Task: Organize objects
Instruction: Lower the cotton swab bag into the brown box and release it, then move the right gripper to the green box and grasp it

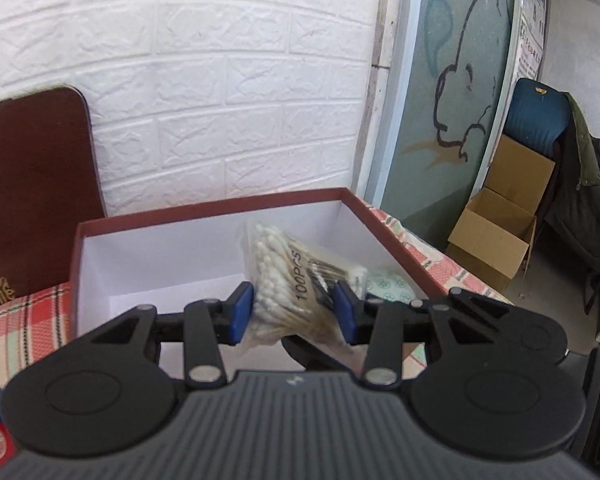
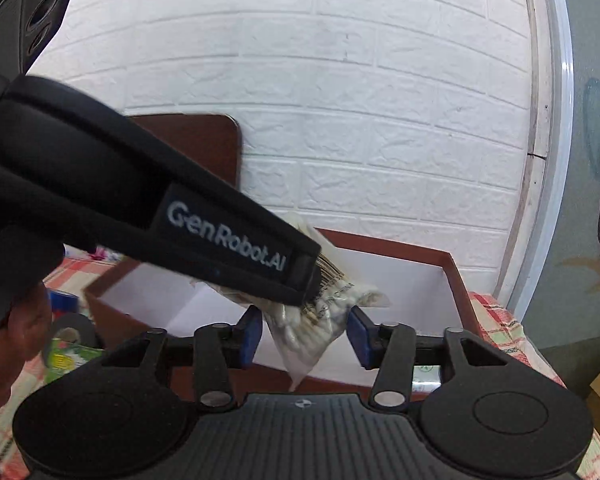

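Swabs (image 1: 300,280) are the thing at stake: a soft plastic bag of cotton buds, pinched between your left gripper's (image 1: 296,312) blue pads (image 1: 242,312) and hanging over the open box (image 1: 76,248). Your right gripper (image 2: 304,336) sits with its pads (image 2: 250,338) spread either side of the bag's lower end; in the right wrist view there is a gap on the right side, and the left pad is close enough that you cannot tell whether it touches. So the right claw is apart, not gripping, and the left one carries the load.

Watch the bag itself. It is limp and slick, and the left pads hold it across its bulk, so a loosened squeeze would likely let it slide out crooked. If you shut the right claw while the left is clamped, you may tug the bag between them and tear the film. The two tools are crowded over the box, and a careless swing could knock its rim (image 2: 456,276) or shift it on the checked cloth (image 1: 20,320). Another packet (image 1: 392,284) already lies in the box's right corner, so dropping onto it may leave the swabs propped up
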{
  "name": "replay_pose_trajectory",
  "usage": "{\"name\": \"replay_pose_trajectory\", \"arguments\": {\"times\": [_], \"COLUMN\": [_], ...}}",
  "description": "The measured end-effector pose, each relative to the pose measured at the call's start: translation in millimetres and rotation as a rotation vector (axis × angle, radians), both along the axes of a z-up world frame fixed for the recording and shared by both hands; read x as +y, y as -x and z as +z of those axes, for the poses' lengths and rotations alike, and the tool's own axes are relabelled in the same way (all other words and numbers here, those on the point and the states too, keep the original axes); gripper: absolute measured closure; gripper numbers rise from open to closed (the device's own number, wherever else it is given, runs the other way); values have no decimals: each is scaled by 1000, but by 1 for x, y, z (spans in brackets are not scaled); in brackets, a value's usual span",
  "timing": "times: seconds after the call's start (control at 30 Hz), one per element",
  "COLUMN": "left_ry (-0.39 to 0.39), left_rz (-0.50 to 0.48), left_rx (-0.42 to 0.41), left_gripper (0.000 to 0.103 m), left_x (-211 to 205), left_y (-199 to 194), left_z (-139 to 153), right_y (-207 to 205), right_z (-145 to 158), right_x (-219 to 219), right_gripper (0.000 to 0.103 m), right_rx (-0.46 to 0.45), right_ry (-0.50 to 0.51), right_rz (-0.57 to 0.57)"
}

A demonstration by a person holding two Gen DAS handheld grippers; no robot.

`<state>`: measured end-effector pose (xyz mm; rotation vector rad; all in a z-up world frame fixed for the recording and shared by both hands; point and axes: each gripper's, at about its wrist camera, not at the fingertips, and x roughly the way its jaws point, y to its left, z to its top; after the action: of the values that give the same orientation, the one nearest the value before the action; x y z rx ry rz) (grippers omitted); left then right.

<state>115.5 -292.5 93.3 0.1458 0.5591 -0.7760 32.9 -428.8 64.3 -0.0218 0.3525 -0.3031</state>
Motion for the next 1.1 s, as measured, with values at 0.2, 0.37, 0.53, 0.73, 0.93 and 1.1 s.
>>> {"name": "replay_pose_trajectory", "arguments": {"times": [0.2, 0.37, 0.53, 0.73, 0.93, 1.1], "left_ry": [-37, -63, -78, -110, -156, -193], "left_rz": [70, 132, 189, 224, 277, 349], "left_rx": [0, 20, 21, 32, 49, 51], "left_gripper": [52, 51, 45, 42, 41, 40], "left_x": [-1, 22, 51, 86, 126, 165], "left_y": [-11, 7, 40, 80, 99, 105], "left_z": [-14, -10, -3, -10, -29, -44], "right_y": [1, 24, 54, 87, 96, 88], "right_z": [-10, -9, -7, -20, -21, -19], "right_x": [-12, 0, 15, 44, 82, 112], "right_gripper": [43, 43, 43, 43, 43, 43], "right_rx": [-5, -69, -97, -44, -1, 32], "right_ry": [-54, -118, -202, -281, -297, -296], "right_rz": [-67, -93, -100, -59, 12, 78]}}
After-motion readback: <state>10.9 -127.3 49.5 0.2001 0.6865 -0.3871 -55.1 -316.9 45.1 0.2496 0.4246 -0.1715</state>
